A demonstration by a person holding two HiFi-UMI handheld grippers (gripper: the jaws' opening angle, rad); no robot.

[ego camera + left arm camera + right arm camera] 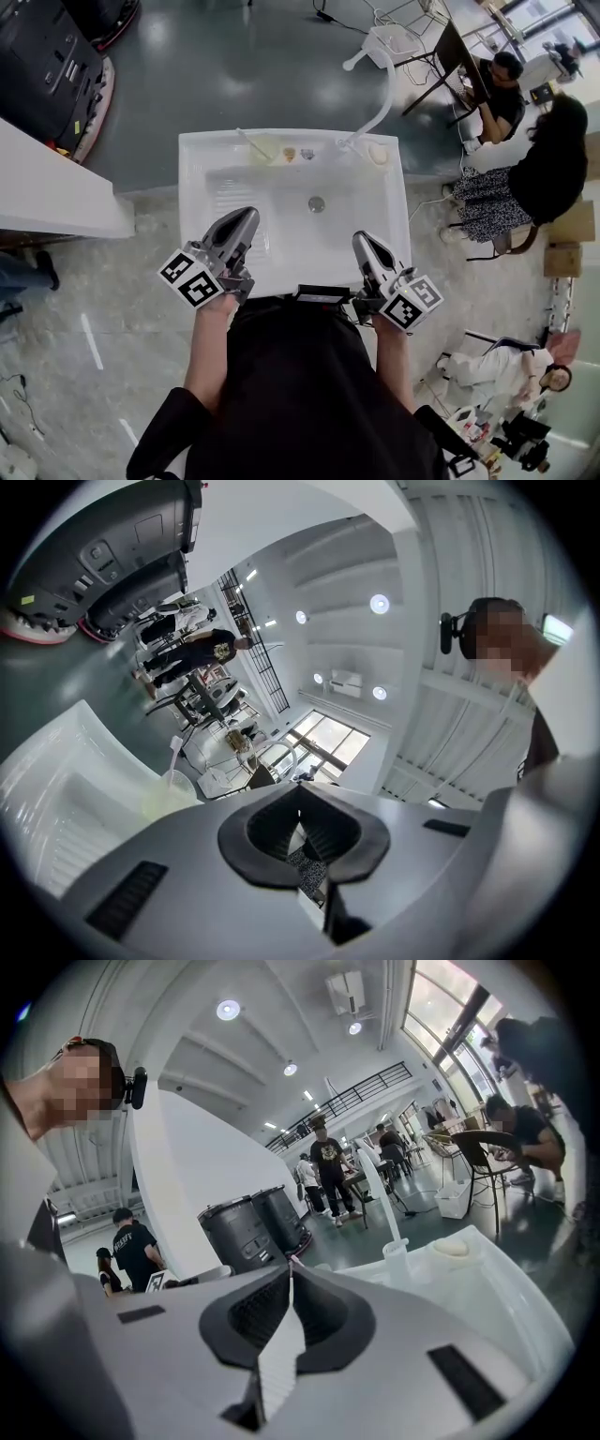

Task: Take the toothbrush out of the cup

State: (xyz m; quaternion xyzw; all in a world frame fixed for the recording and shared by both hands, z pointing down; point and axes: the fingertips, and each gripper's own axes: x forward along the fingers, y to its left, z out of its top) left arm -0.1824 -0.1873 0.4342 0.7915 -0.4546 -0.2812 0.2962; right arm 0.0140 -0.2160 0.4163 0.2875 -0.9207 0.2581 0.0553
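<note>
A pale translucent cup point(264, 151) stands on the back ledge of the white sink point(192, 187), left of the middle, with a white toothbrush point(249, 142) leaning out of it to the left. The left gripper view shows the cup point(167, 797) and toothbrush point(174, 754) far off at the left. My left gripper point(250, 215) hovers over the basin's near left part, shut and holding nothing. My right gripper point(360, 238) sits over the near right part, its jaws also together and empty. Both are well short of the cup.
A tall white faucet point(378, 89) curves up from the ledge's right side, beside a soap bar point(378, 153). Small items point(289, 154) lie mid-ledge. A white counter point(47, 192) stands left, black machines point(42, 56) behind it. People sit at a desk point(511, 141) on the right.
</note>
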